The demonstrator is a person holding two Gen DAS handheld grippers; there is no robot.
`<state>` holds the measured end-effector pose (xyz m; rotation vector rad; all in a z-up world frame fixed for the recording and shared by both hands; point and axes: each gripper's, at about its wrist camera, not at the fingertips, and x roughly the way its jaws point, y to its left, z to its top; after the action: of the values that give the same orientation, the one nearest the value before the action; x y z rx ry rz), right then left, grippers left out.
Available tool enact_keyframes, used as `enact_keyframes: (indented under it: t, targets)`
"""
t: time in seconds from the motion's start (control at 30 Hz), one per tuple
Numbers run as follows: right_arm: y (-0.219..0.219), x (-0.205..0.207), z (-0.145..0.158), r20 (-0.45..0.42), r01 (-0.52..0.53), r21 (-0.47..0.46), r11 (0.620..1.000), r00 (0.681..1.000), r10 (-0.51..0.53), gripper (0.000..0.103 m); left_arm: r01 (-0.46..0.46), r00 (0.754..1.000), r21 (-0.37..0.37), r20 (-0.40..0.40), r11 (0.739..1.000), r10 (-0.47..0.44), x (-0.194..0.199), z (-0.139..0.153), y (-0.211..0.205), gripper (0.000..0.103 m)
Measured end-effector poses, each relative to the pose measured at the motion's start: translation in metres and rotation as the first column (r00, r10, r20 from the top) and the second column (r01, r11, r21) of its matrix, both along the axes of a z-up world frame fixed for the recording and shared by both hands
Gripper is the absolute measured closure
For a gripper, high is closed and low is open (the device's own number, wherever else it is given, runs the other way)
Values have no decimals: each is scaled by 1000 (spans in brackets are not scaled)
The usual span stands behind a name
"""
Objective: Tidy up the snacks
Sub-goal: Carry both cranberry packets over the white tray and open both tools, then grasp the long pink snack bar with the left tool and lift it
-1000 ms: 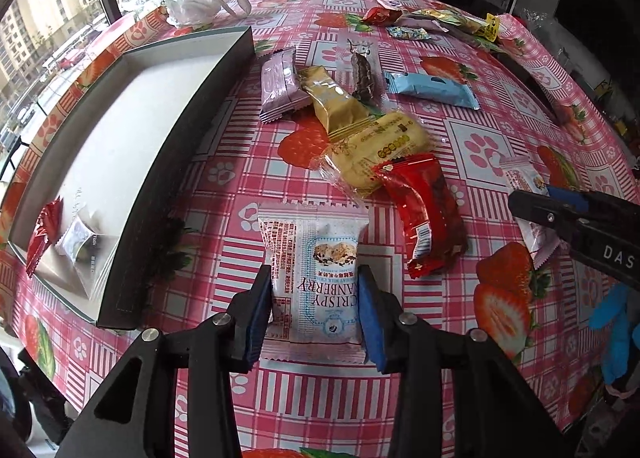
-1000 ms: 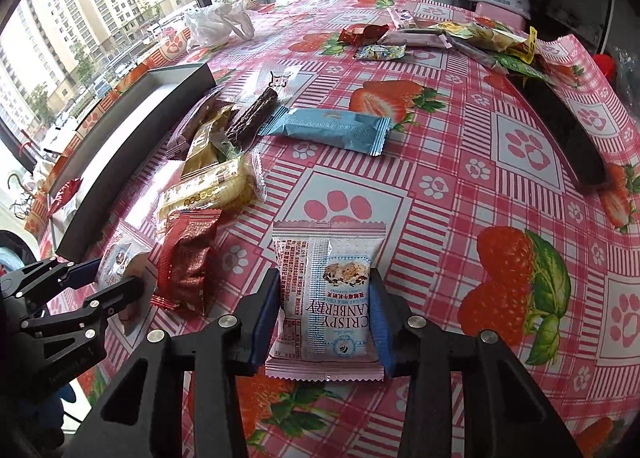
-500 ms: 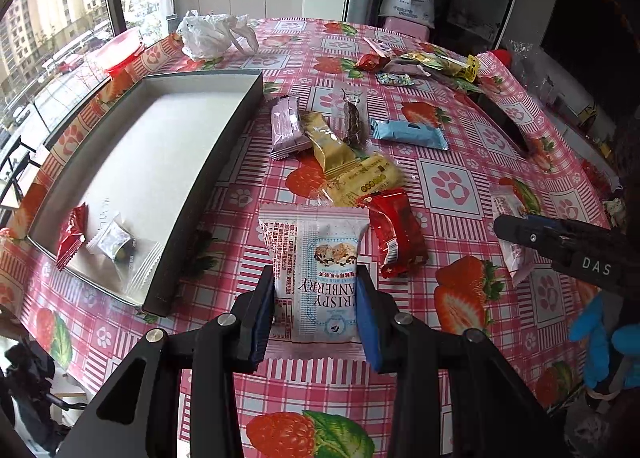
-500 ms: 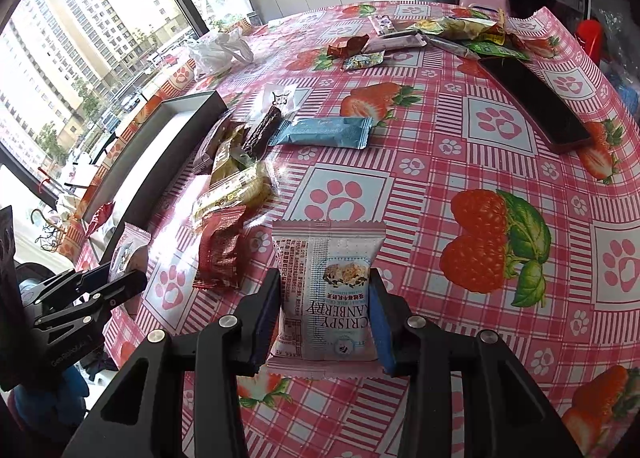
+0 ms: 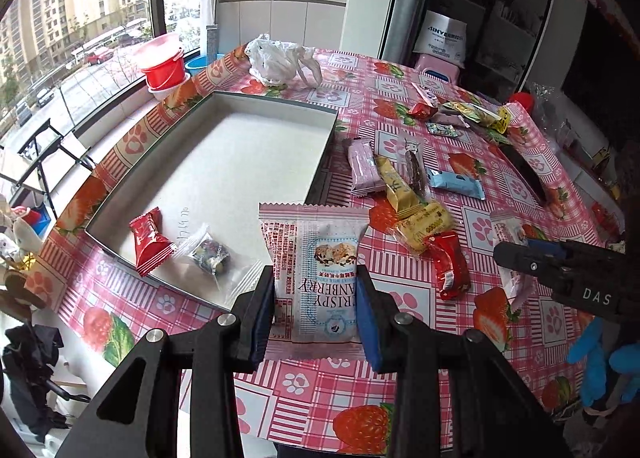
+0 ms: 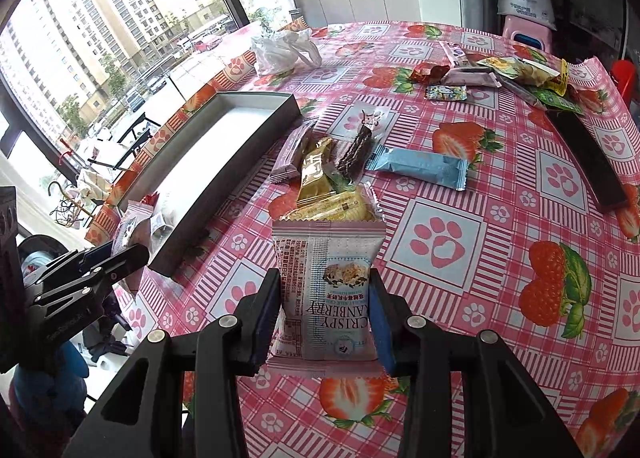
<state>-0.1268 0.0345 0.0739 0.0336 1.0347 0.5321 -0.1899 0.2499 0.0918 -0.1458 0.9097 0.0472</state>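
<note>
Left wrist view: left hand-held gripper (image 5: 316, 312) pinching cranberry crisp packet (image 5: 314, 274) by its side edges — light, crinkly, likely crushable; right hand-held gripper (image 6: 325, 324) likewise pinching its own packet (image 6: 326, 290).

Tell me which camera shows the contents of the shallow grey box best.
The left wrist view: the shallow grey box lies open, showing a red wrapped snack and a clear packet. The right wrist view sees it edge-on, its contents mostly hidden.

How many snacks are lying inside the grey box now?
2, both at its near end: a red packet and a clear packet beside it. The rest of the box floor shows bare; nothing seems hidden.
</note>
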Motion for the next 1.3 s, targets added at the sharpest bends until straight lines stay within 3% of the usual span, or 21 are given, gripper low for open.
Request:
enact_keyframes:
  t: [0.37,0.63,0.9,1.03,1.07,1.13,1.17,1.23,1.3]
  targets:
    - [93,20,12,-11,-116,36,993,993,116,60,-95,995,-11,29,995,95,11,7,66,62]
    - [165,54,-1,-66,-163,136,977,983,173,60,-166,986,-24,-14,986,165,41,-16,107,62]
    - [210,88,-23,-96,-166,143,976,979,180,60,-175,984,-14,-37,984,174,73,-35,121,60]
    - [218,94,-35,-117,-174,102,979,976,185,59,-168,984,8,-54,986,168,78,-41,115,36]
    - [216,95,-37,-119,-171,92,981,976,181,57,-167,985,12,-51,986,168,77,-41,114,32]
    - [206,95,-34,-108,-153,93,984,981,163,23,-160,986,21,-46,987,161,74,-39,108,30]
    - [198,93,-31,-96,-154,127,980,981,167,22,-153,987,22,-44,988,154,72,-38,104,28]
    - [179,91,-26,-88,-110,76,991,989,116,1,-133,990,23,-42,991,133,68,-34,95,27]
    - [155,88,-25,-70,-69,51,996,995,72,0,-95,995,22,-41,995,96,65,-31,80,27]
